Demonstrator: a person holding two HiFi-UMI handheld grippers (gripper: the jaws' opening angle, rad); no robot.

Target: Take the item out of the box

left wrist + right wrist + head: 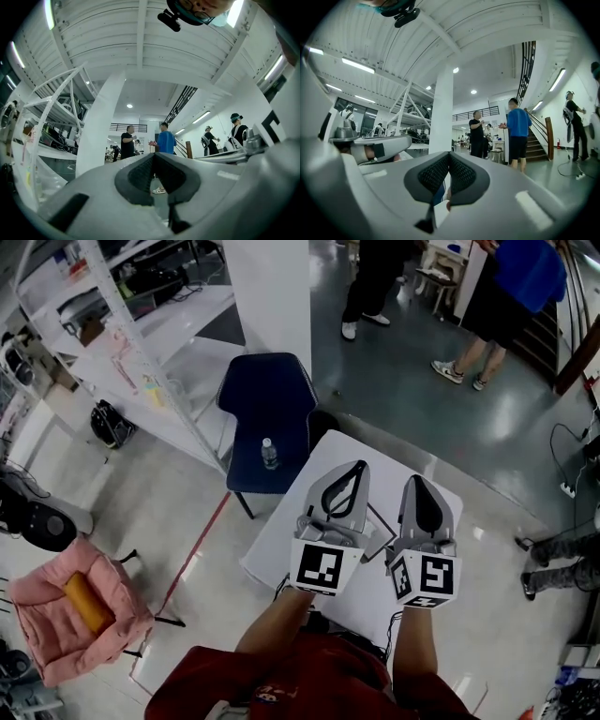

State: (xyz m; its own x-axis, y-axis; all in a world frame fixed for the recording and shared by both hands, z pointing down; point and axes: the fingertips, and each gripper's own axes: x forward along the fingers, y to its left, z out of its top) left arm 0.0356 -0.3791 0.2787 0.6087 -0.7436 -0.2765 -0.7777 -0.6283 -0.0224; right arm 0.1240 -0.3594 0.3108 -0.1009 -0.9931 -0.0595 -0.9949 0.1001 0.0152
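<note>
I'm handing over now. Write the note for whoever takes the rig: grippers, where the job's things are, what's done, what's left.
Left gripper: jaws shut, nothing held.
Right gripper: jaws shut, nothing held.
Both are side by side above the small white table, pointing out into the room.
No box or item shows in any view. A clear plastic bottle stands on the dark blue chair beyond the table.
Done: nothing visible.
Left: find the box, take the item out.

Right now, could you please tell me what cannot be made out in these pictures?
Box and item: in no view.
White table: in the head view, its middle is covered by the left hand-held gripper and right hand-held gripper; in both gripper views, it is blocked by each hand-held gripper's own body.
Bottle on the blue chair: head view, too small to read.
</note>
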